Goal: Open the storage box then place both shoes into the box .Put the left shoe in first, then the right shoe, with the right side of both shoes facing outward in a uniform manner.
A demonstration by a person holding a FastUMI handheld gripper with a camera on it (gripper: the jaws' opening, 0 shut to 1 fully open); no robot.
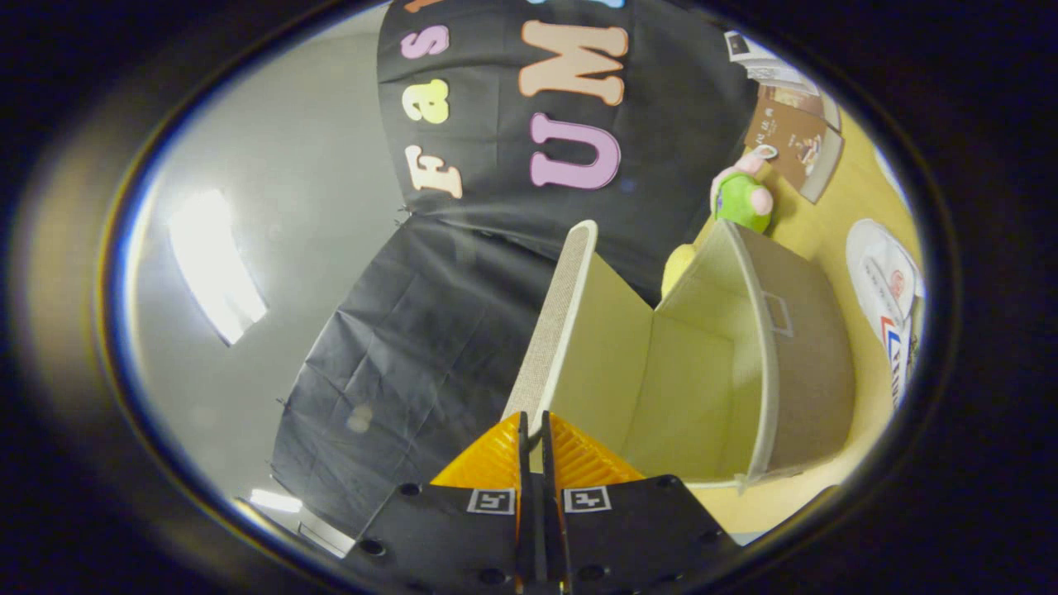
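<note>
We find no wording we can read with certainty. Two small square black-and-white coded markers sit on the black body of the orange-fingered gripper [533, 426], whose fingers pinch the edge of the beige fabric lid [558, 314]. The beige fabric storage box [806, 355] carries a small blank label frame. Print on the brown booklet [789, 136] and the white round card [884, 289] with its red and blue mark is too small for us to read.
</note>
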